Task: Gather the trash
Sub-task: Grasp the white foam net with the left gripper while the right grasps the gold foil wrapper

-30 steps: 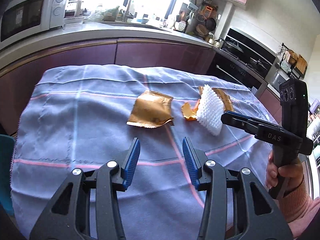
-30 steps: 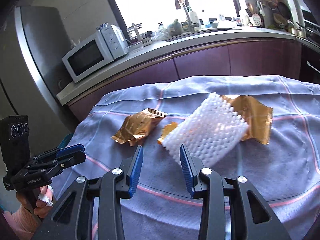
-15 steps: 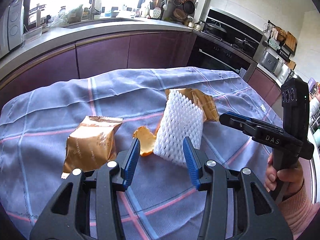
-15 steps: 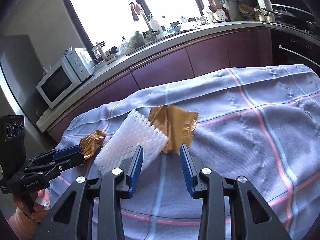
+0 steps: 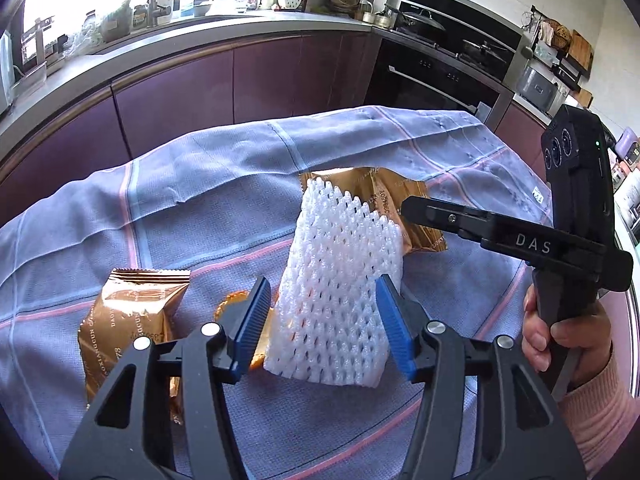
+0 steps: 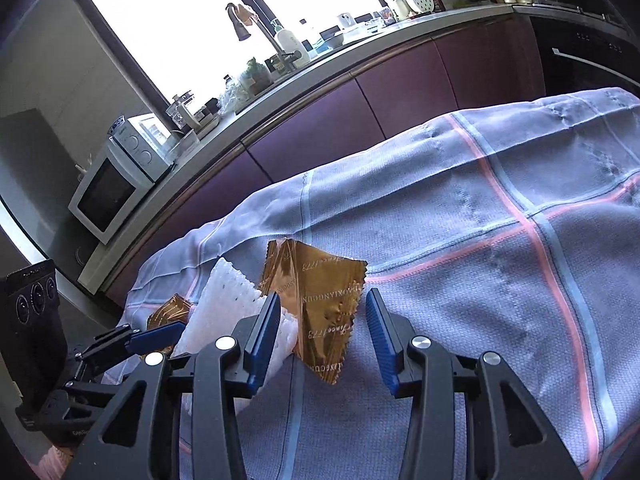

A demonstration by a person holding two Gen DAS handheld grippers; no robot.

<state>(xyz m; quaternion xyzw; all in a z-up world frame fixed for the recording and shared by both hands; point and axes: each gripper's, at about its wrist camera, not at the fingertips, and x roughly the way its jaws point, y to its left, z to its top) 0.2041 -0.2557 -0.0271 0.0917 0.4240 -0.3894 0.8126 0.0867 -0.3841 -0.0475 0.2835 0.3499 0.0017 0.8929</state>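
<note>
The left gripper (image 5: 320,322) is opening, its pads straddling the near end of the white foam net (image 5: 336,292), which runs lengthwise away across the checked cloth (image 5: 208,184). The right gripper (image 6: 322,340) is opening too, the gold wrapper (image 6: 320,312) between its pads but not pinched, just right of the net.

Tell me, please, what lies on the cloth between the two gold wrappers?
The white foam net lies between the near gold wrapper and the far gold wrapper, overlapping the far one, with a small orange scrap beside it; the left wrist view shows this.
</note>
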